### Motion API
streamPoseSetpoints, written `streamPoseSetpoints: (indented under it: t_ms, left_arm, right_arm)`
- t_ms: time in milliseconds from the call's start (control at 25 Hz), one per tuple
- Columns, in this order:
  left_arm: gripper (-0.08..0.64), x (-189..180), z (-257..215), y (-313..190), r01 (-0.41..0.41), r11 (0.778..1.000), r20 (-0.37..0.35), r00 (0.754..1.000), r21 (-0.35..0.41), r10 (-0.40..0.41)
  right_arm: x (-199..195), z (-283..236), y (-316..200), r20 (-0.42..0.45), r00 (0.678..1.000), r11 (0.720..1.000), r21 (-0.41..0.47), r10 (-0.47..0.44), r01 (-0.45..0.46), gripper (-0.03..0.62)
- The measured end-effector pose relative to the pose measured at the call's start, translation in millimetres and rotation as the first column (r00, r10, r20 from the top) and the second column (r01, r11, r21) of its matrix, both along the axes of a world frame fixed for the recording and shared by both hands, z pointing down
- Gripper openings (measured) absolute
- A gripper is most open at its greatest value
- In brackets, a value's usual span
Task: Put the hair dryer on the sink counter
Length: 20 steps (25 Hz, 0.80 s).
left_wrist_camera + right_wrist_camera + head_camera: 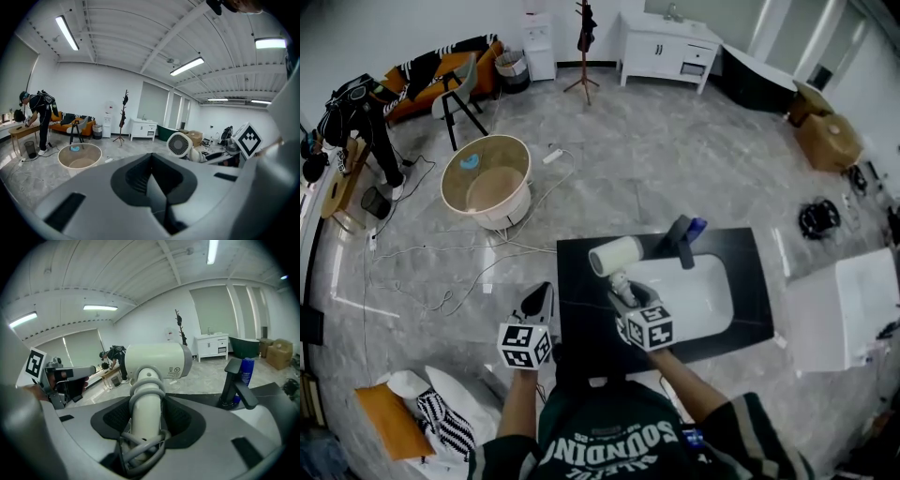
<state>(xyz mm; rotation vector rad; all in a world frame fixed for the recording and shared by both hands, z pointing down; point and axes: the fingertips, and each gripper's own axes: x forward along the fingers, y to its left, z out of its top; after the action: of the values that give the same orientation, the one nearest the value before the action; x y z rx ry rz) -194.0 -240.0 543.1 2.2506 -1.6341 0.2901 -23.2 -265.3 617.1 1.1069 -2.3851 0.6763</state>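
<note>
Hair dryer [616,255]: white, handle clamped in my right gripper [140,420], over the black sink counter [579,309].
Left gripper [152,185]: jaws together, empty, left of counter.

The handle end and coiled cord [140,450] of the hair dryer [157,363] drop out of sight between the jaws of the right gripper [140,420]; the print on its label [174,372] is too small to read. In the head view, the blue bottle [697,225] is partly hidden behind the faucet [680,241].
</note>
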Motion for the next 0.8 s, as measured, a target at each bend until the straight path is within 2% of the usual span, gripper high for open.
streamPoseSetpoints:
  t_ms: [320, 600, 800]
  left_arm:
    - [0.002, -16.0, 22.4, -17.9, -0.056, 0.997, -0.017, 0.998, -0.049, 0.055]
    - [0.002, -28.4, 46.6, -35.6, -0.098, 0.99, -0.033, 0.995, -0.096, 0.095]
    - [0.002, -41.7, 62.7, -42.8, -0.115, 0.985, -0.049, 0.993, -0.13, 0.11]
  right_arm:
    - [-12.5, 30.0, -19.1, -0.031, 0.993, 0.992, -0.042, 0.118, -0.119, 0.207]
    - [-21.6, 49.9, -32.1, -0.077, 0.983, 0.984, -0.047, 0.167, -0.171, 0.207]
    - [-29.6, 66.3, -40.4, -0.098, 0.975, 0.975, -0.088, 0.197, -0.206, 0.207]
